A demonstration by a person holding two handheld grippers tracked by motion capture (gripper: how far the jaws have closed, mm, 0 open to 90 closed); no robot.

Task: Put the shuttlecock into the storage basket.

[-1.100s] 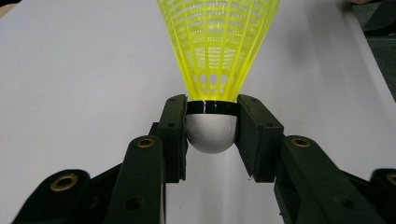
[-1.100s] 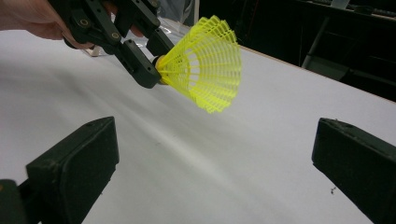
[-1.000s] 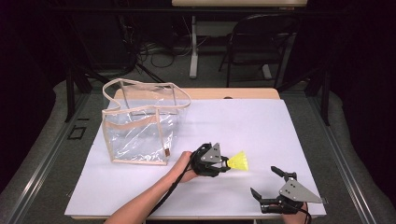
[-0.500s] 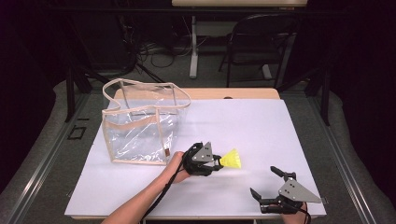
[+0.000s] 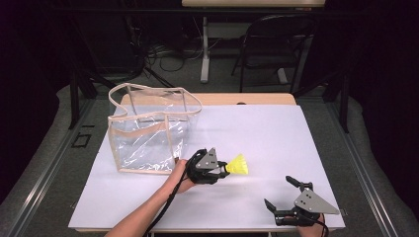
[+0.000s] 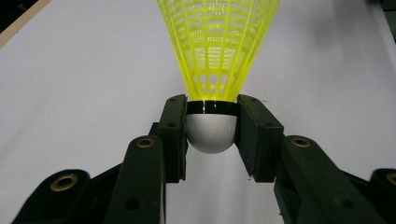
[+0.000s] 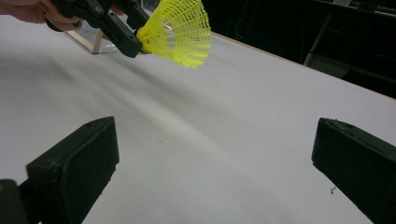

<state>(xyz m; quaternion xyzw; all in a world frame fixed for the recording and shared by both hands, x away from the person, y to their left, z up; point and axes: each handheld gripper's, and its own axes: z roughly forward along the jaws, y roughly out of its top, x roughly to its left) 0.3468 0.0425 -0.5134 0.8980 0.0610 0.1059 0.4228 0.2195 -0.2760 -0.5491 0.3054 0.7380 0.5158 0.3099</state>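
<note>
Looking down from the high view, the left gripper (image 5: 223,170) clamps a yellow shuttlecock (image 5: 238,165) just above the white table (image 5: 276,138), beside a clear bag (image 5: 148,131); the right gripper (image 5: 282,192) rests wide apart, holding nothing; left gripper view: pads (image 6: 173,126) squeeze its white cork; right gripper view: dark room behind; no readable writing.

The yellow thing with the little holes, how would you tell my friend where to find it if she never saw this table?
Start at the white table and find the clear plastic bag with beige trim at its left. Just right of the bag, the left gripper pinches a yellow plastic shuttlecock by its white rounded tip. It is the single bright yellow, cone-shaped netted thing there.
</note>
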